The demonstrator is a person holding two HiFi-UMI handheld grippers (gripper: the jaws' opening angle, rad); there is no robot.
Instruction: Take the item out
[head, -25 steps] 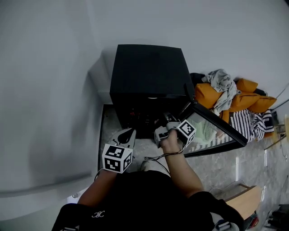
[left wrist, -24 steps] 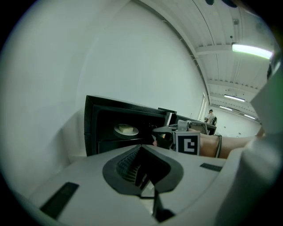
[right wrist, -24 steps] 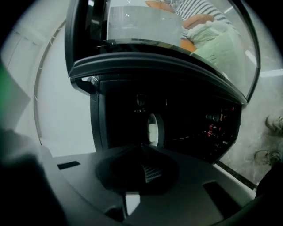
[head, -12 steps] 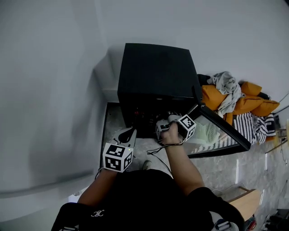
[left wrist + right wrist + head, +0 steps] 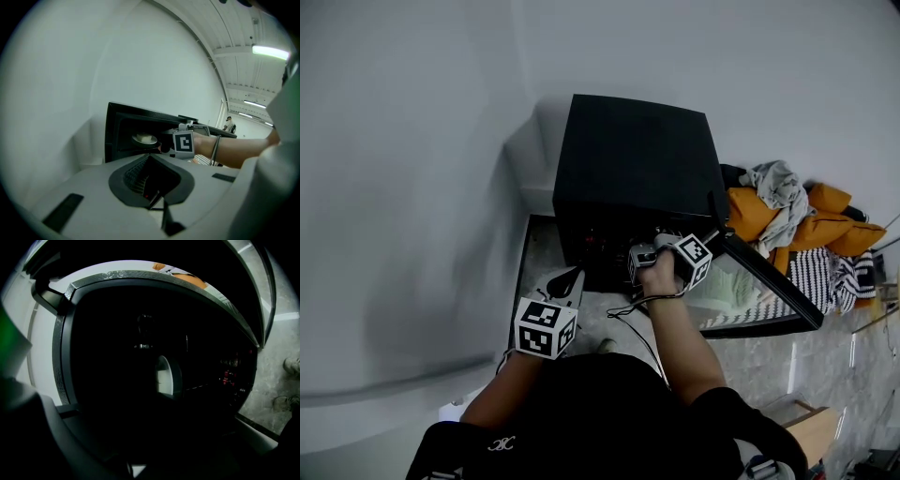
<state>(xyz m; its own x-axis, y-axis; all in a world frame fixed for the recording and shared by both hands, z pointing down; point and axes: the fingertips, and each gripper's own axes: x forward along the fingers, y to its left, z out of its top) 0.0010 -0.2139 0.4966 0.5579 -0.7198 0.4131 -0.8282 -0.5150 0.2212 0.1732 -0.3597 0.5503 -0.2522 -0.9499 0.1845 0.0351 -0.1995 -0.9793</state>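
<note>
opening right hand-held gripper (image 5: 639,259), jaws empty, plate (image 5: 165,376) ahead inside oven (image 5: 637,159)

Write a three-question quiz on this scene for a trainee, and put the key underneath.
1. Multiple choice: the door of the black box is A) shut, B) swung open, C) taken off and laid on top.
2. True or false: the plate with the pale item sits outside the box.
3. Which gripper reaches into the box's opening?

Key:
1. B.
2. False: it is inside the box.
3. The right gripper. Its jaws have just been opening, and nothing shows between them.
</note>
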